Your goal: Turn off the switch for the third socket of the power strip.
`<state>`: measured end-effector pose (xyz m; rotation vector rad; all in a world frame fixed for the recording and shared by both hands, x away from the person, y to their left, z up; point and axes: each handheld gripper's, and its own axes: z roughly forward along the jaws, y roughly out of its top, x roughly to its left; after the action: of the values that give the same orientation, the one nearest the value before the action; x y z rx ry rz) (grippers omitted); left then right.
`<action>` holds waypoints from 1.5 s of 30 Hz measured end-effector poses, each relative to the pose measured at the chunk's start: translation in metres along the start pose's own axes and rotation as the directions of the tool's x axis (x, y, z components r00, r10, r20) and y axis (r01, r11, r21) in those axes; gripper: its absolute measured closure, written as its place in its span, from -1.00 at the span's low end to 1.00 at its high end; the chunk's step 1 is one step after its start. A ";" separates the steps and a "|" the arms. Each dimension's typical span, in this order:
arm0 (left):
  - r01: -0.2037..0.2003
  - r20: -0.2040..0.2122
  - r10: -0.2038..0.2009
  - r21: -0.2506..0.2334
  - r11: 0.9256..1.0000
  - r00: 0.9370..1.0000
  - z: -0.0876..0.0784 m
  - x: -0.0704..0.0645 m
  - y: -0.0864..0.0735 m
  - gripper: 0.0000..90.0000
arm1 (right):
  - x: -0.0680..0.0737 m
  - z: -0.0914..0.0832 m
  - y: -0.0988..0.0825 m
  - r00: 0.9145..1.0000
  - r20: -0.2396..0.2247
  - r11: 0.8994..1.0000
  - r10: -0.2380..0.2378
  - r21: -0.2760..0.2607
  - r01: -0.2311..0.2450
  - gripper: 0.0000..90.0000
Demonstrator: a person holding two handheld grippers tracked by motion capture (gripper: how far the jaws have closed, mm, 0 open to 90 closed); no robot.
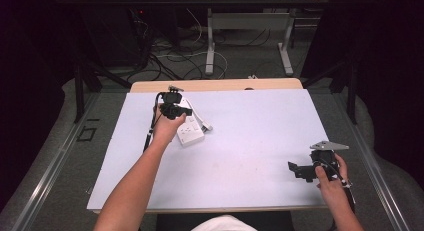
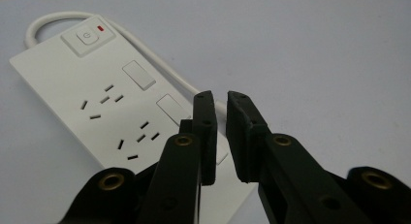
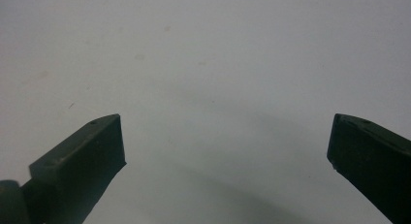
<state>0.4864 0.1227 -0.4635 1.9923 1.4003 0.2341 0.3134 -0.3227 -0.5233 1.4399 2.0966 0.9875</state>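
Left gripper (image 2: 221,99) hovers right over the white power strip (image 2: 97,103), its jaws drawn almost together with a slim gap and nothing between them. The strip lies on the pale table (image 1: 250,136) at about ten o'clock from centre, its cable (image 2: 160,64) looping round the switch end, where a red light (image 2: 100,28) shows. Right gripper (image 1: 299,170) sits at four o'clock, jaws spread wide, nothing in them, above bare tabletop.
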 end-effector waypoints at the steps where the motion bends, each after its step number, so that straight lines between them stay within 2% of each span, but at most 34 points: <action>1: 0.003 -0.007 -0.003 0.003 1.000 1.000 0.002 -0.001 0.000 0.88 | 0.000 0.000 0.000 1.000 -0.002 1.000 0.001 0.000 -0.001 -1.00; 6: -0.004 -0.007 0.005 0.021 1.000 1.000 0.005 -0.001 0.000 0.98 | 0.000 0.000 0.000 1.000 -0.002 1.000 0.000 0.000 0.000 -1.00; 7: 0.005 0.000 -0.006 0.034 0.999 1.000 0.006 -0.002 0.000 0.99 | 0.000 0.000 0.000 1.000 -0.002 1.000 -0.001 0.000 0.001 -1.00; 11: 0.009 -0.009 -0.008 0.037 0.999 1.000 0.009 -0.003 0.000 1.00 | 0.000 0.000 0.000 1.000 -0.003 1.000 0.002 0.001 -0.002 -1.00; 13: -0.002 -0.009 0.003 0.039 0.999 1.000 0.009 -0.002 0.000 1.00 | 0.000 0.000 0.000 1.000 -0.002 1.000 -0.002 0.000 0.002 -1.00; 19: 0.008 -0.013 -0.007 0.049 0.999 1.000 0.014 -0.003 -0.001 1.00 | 0.000 0.001 0.000 1.000 -0.003 1.000 0.002 0.003 -0.002 -1.00; 22: 0.018 -0.011 -0.017 0.060 0.998 1.000 0.017 -0.003 -0.001 1.00 | 0.000 0.001 0.000 1.000 -0.004 1.000 0.001 0.002 -0.001 -1.00; 23: 0.010 -0.015 -0.009 0.068 0.998 1.000 0.017 -0.002 -0.001 1.00 | 0.000 0.001 0.000 1.000 -0.005 1.000 0.001 0.002 -0.001 -1.00; 24: 0.023 -0.011 -0.022 0.068 0.997 1.000 0.019 -0.003 -0.001 1.00 | 0.000 0.001 0.000 1.000 -0.005 1.000 0.001 0.003 -0.001 -1.00; 27: 0.009 -0.013 -0.008 0.086 0.996 1.000 0.023 -0.004 -0.002 1.00 | 0.000 0.001 0.000 1.000 -0.003 1.000 0.004 0.002 -0.004 -1.00; 28: 0.020 -0.009 -0.019 0.084 0.996 1.000 0.024 -0.005 -0.003 1.00 | 0.000 0.001 0.000 1.000 -0.004 1.000 0.003 0.002 -0.003 -1.00; 33: 0.017 -0.012 -0.016 0.094 0.995 1.000 0.028 -0.006 -0.004 1.00 | 0.000 0.001 0.000 1.000 -0.007 1.000 -0.003 0.002 0.003 -1.00; 34: 0.010 -0.009 -0.010 0.107 0.994 1.000 0.028 -0.006 -0.003 1.00 | 0.000 0.001 0.000 1.000 -0.009 1.000 0.000 0.004 0.000 -1.00; 35: 0.021 -0.007 -0.020 0.098 0.995 1.000 0.030 -0.007 -0.004 1.00 | 0.000 0.001 0.000 1.000 -0.008 1.000 0.000 0.005 0.000 -1.00; 42: 0.022 -0.009 -0.022 0.117 0.993 1.000 0.035 -0.006 -0.007 1.00 | 0.000 0.001 0.000 1.000 -0.005 1.000 -0.004 0.004 0.004 -1.00; 43: 0.036 -0.006 -0.035 0.111 0.993 0.999 0.036 -0.007 -0.007 1.00 | 0.000 0.001 0.000 1.000 -0.005 1.000 -0.003 0.004 0.004 -1.00; 45: 0.035 -0.007 -0.034 0.116 0.993 0.999 0.036 -0.007 -0.008 1.00 | 0.000 0.001 0.000 1.000 -0.006 1.000 -0.001 0.003 0.001 -1.00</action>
<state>0.4959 0.1023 -0.4937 2.0599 1.4807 0.1457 0.3142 -0.3226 -0.5244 1.4386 2.1042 0.9900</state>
